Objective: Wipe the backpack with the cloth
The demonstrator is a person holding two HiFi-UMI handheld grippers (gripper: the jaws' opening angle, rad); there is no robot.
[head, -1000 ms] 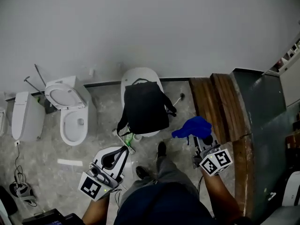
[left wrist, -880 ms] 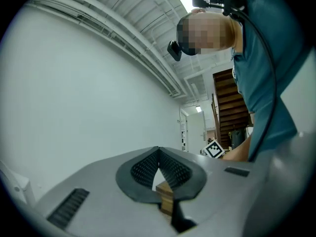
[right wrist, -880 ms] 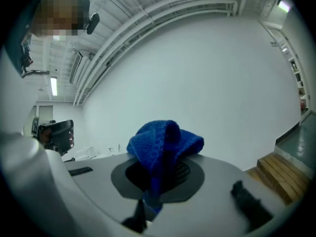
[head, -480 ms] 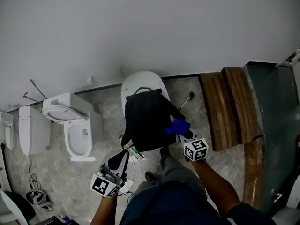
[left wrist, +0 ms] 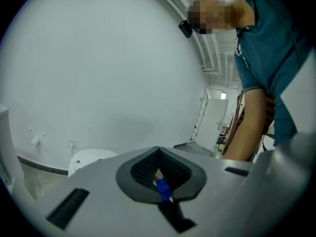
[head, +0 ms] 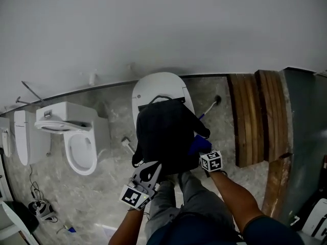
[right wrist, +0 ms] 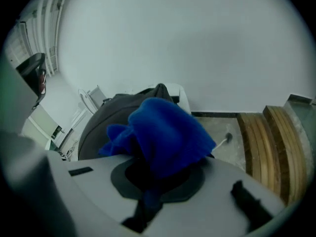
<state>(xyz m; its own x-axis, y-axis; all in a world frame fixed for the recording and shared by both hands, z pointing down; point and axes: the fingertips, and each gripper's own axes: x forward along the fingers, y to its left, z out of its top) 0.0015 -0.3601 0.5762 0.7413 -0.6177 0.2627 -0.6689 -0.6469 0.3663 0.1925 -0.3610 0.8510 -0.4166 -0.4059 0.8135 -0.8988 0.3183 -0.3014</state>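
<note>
A black backpack (head: pixel 164 131) stands on the closed lid of a white toilet (head: pixel 159 84). My right gripper (head: pixel 202 150) is shut on a bunched blue cloth (head: pixel 200 144) and presses it against the backpack's lower right side. In the right gripper view the cloth (right wrist: pixel 165 131) bulges over the jaws, with the backpack (right wrist: pixel 101 125) just behind it. My left gripper (head: pixel 154 166) is shut with nothing in it, its tips at the backpack's bottom edge. The left gripper view looks up along the gripper (left wrist: pixel 159 149) at the wall.
A second toilet (head: pixel 82 148) with its lid up stands to the left. Wooden planks (head: pixel 253 117) lie on the floor at the right, next to a grey step (head: pixel 306 137). A long-handled brush (head: pixel 215 101) lies by the wall. Cables (head: pixel 39 208) lie at the lower left. The person's legs (head: pixel 190 188) are directly below.
Both grippers have moved in to the backpack. The right one carried the blue cloth from the open floor onto the bag's right side; the left one rose to its bottom edge.
</note>
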